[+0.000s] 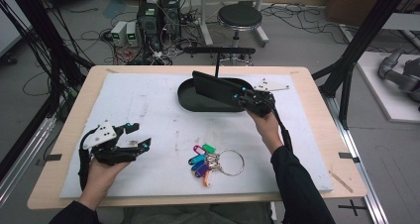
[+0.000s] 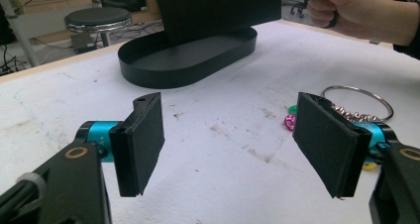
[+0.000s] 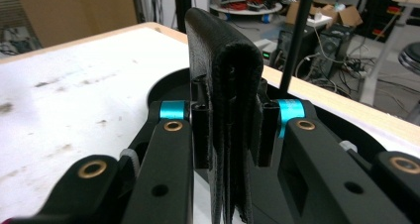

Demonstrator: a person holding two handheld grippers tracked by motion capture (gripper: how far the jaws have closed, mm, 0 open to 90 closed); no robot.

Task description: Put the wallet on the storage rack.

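Note:
A black folded wallet [image 1: 215, 86] is held tilted over the black oval tray [image 1: 187, 99] at the back middle of the white mat. My right gripper [image 1: 246, 96] is shut on the wallet's right end. In the right gripper view the wallet [image 3: 225, 75] stands on edge, pinched between the two pads, with the tray [image 3: 159, 91] behind. My left gripper [image 1: 134, 137] hovers open and empty at the front left. In the left gripper view its pads [image 2: 142, 144] stand wide apart over bare mat, facing the tray [image 2: 188, 65] and the wallet [image 2: 218, 8]. A key ring with coloured tags [image 1: 214, 162] lies at the front middle.
The white mat [image 1: 148, 105] covers most of the wooden table [image 1: 67, 149]. A thin black pole [image 1: 217, 61] rises behind the tray. Beyond the table are a stool [image 1: 240, 17], computers and cables on the floor. Black frame posts [image 1: 364, 35] flank the table.

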